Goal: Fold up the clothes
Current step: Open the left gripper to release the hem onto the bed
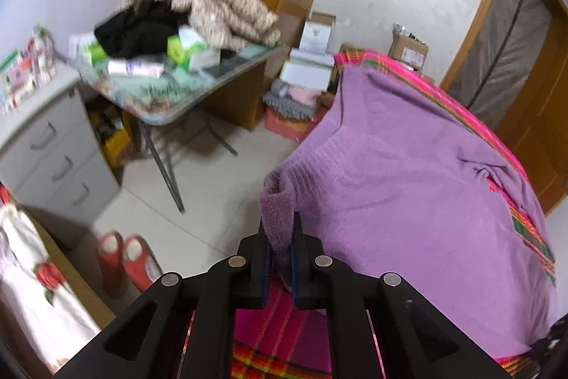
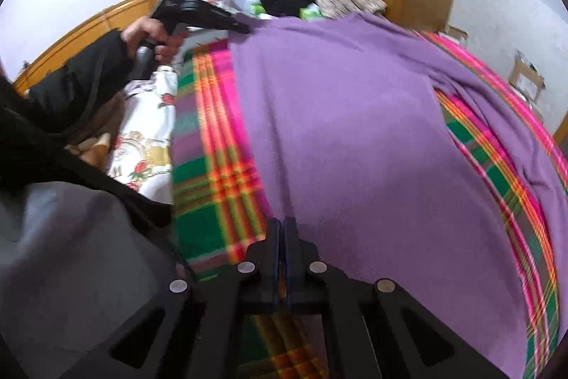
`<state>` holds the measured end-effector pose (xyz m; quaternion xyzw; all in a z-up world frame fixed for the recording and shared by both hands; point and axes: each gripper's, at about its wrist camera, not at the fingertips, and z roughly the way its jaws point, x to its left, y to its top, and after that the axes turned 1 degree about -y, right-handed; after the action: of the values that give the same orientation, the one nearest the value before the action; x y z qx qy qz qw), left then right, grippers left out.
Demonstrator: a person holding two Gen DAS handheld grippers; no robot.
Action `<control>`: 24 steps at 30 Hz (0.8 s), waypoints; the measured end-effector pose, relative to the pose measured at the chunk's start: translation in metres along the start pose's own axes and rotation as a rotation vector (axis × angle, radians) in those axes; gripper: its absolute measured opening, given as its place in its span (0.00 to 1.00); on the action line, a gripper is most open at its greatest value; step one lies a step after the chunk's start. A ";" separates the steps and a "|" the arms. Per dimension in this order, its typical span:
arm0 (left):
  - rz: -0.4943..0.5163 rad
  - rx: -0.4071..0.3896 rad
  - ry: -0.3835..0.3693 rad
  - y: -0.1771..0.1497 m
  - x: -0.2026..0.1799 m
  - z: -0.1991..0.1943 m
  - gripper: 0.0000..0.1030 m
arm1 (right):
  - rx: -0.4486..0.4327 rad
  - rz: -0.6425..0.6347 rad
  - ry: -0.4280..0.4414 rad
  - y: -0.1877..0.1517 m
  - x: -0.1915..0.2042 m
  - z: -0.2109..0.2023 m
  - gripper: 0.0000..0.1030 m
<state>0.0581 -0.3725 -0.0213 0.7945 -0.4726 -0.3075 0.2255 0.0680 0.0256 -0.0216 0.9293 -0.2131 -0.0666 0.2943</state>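
The purple sweater (image 2: 348,130) is spread flat over the plaid blanket (image 2: 209,173), one corner pinched by the left gripper (image 1: 280,237) and the near edge clamped by the closed right gripper (image 2: 283,229), evidently so a fold can be drawn across.

Both views bright, even, soft daylight-like light; source not visible. Shadows faint, soft under worktop (image 1: 198,102) at 10 o'clock. No glare. Strong fisheye bend, dark vignette at corners. Left view: motion blur at 9 to 11 o'clock, sweater (image 1: 408,173) fairly sharp. Right view: bedspread (image 2: 213,173) plaid smeared, walls washed pale.
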 end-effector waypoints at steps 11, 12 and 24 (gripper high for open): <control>0.016 -0.046 0.032 -0.004 0.007 -0.030 0.16 | -0.160 0.240 -0.123 -0.003 -0.067 -0.055 0.24; 0.012 -0.057 0.053 -0.002 0.006 -0.032 0.16 | -0.146 0.277 -0.146 -0.007 -0.075 -0.053 0.26; 0.055 -0.133 0.015 0.017 -0.060 -0.047 0.22 | -0.203 0.482 -0.305 -0.020 -0.142 -0.081 0.26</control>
<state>0.0584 -0.3232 0.0394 0.7668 -0.4711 -0.3258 0.2897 -0.0328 0.1439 0.0332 0.7972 -0.4614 -0.1544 0.3575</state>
